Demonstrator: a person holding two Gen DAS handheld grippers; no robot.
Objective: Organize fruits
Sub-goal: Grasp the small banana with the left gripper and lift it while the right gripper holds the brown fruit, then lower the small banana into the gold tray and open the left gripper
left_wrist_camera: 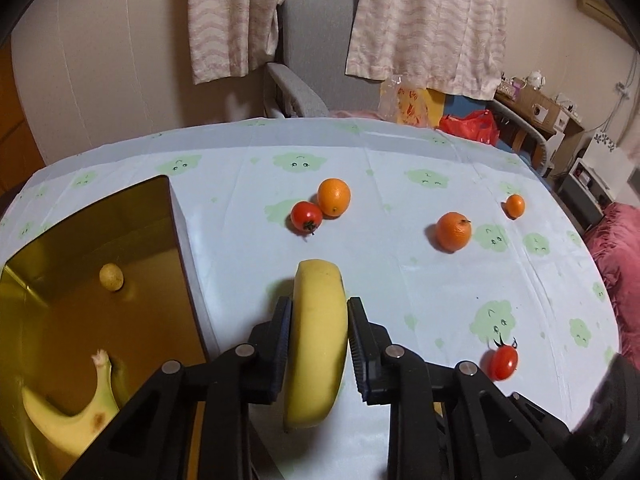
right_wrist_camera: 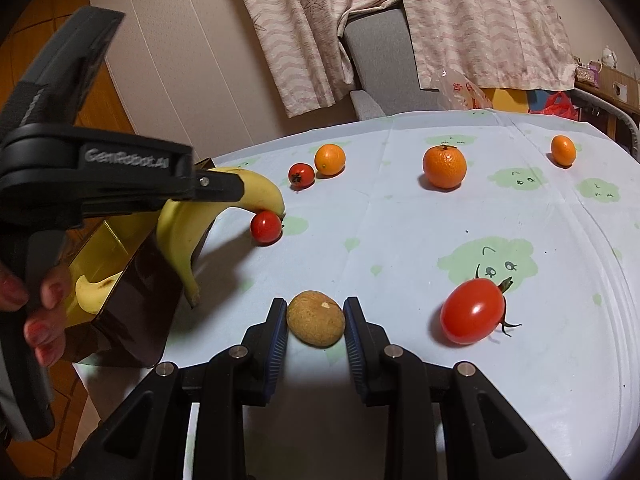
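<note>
A: Largest first. Gold box sits at 9 o'clock of the left gripper, holding one banana and a small tan fruit. Left jaws are clamped on a second banana, lifted off the table, long axis running straight ahead toward 12.

B: So the move, I judge, is sideways toward 9, over the box wall. Right side?

A: Right gripper brackets a brown round fruit resting on the cloth; pads look to touch it, grip unconfirmed.

B: Hidden?

A: The held banana's stem end, behind the jaws. Oranges and tomatoes lie loose at 12 to 2.
</note>
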